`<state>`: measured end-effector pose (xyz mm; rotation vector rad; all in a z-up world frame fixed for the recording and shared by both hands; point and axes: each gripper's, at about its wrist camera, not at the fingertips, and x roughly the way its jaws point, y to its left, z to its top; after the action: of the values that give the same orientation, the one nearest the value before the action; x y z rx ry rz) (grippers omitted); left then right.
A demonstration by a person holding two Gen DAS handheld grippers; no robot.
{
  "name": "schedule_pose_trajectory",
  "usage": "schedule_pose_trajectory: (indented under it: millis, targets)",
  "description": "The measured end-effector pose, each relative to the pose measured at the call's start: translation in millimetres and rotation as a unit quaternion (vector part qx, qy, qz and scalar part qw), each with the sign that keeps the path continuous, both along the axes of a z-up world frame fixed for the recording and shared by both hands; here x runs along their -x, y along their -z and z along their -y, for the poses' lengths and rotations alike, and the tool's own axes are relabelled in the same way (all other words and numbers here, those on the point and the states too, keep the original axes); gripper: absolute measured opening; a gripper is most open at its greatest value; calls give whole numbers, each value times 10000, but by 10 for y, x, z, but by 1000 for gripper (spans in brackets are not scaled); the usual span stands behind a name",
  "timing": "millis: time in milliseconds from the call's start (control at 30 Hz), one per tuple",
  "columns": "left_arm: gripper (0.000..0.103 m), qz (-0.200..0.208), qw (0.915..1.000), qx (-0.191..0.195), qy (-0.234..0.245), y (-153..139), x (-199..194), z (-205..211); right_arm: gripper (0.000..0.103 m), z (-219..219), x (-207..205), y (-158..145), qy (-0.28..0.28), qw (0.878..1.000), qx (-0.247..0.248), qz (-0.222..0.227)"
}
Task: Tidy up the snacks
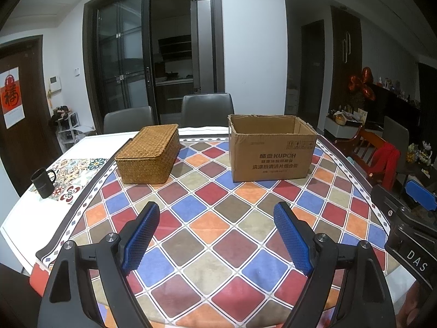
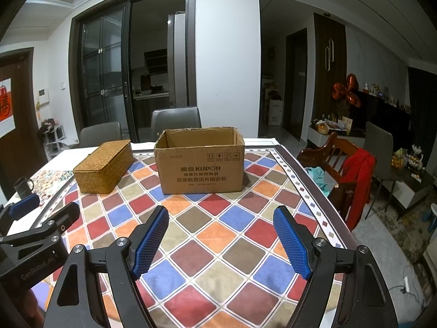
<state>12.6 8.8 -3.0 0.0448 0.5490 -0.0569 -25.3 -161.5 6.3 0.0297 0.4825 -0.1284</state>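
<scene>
I hold the left gripper (image 1: 217, 235) and the right gripper (image 2: 221, 239) side by side above the near part of the worktop (image 1: 207, 213); both sets of blue-padded fingers (image 1: 142, 236) stand released and wide apart, with nothing between them. From the left wrist view, the woven basket (image 1: 148, 154) sits at 11 o'clock, a tan rectangular box with its flat lid closed. The cardboard box (image 1: 270, 151) sits at 1 o'clock, top flaps open, printed lettering on its near face; I cannot tell from here what it contains. Basket and box stand apart, with a strip of checkered cloth (image 1: 218, 186) showing between them. From the right wrist view, the box lies near 12 o'clock and the basket at 10 o'clock. A black mug (image 1: 43, 182) stands near the worktop's left edge, at 9 o'clock, well apart from the basket. Open cloth lies between my fingers and both containers. Two grey chairs (image 1: 207, 109) stand behind the far edge; a wooden chair (image 2: 338, 164) with a red garment stands just beyond the right edge.
</scene>
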Motion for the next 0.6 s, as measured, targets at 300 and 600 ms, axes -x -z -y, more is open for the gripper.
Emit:
schedule_pose_trajectory:
  millis: [300, 600]
  targets:
    - [86, 1, 10000, -27, -38, 13, -7, -9, 80, 2, 1, 2, -6, 10000, -2, -3]
    - [86, -37, 10000, -5, -10, 18, -10, -5, 80, 17, 2, 1, -3, 10000, -4, -1]
